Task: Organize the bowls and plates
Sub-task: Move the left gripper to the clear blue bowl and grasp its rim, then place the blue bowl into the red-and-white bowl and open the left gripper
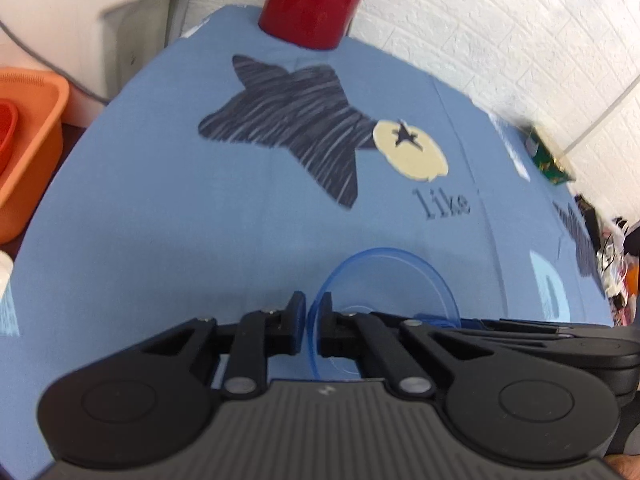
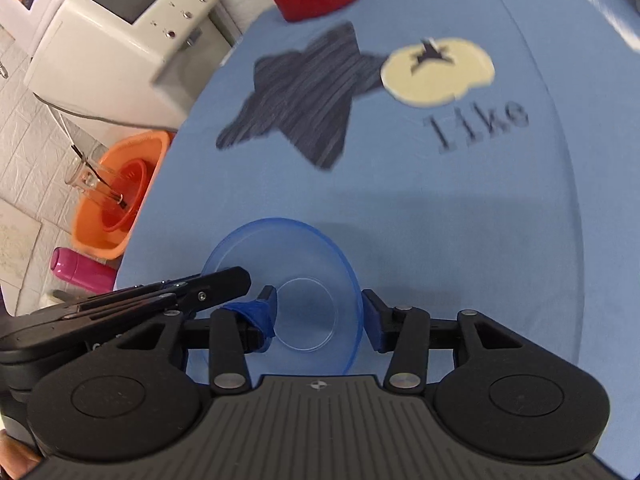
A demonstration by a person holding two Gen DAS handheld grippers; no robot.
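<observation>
Now, bowl: a translucent blue plastic bowl (image 2: 296, 280) is sitting low on the blue printed tablecloth (image 2: 440, 220), close to both grippers and near the cloth's left edge in the right wrist view.
Left gripper: the black two-finger left gripper (image 1: 313, 320) is pinching the bowl's rim, its fingers nearly together with the thin blue wall running between them; one finger is standing inside the bowl and one outside.
Right gripper: the black right gripper (image 2: 318, 316) is reaching over the same bowl with its fingers spread wide. Its blue-taped finger (image 2: 262, 312) is lying inside the bowl, and its other finger (image 2: 374, 316) is sitting just outside the rim on the opposite side. Whether either pad is touching the plastic cannot be told.
Gripper overlap: the left gripper's body is showing at the lower left of the right wrist view, just beside the right gripper.
Cloth print: a dark striped star (image 1: 292, 120), a cream circle (image 1: 412, 152) and the word "like" are lying beyond the bowl.
Far edge: a red cylindrical container (image 1: 316, 0) is standing at the back of the cloth.
Off the table: an orange plastic basin (image 2: 120, 192) is holding a red bowl (image 2: 128, 196); a pink bottle (image 2: 80, 268) is lying nearby.
</observation>
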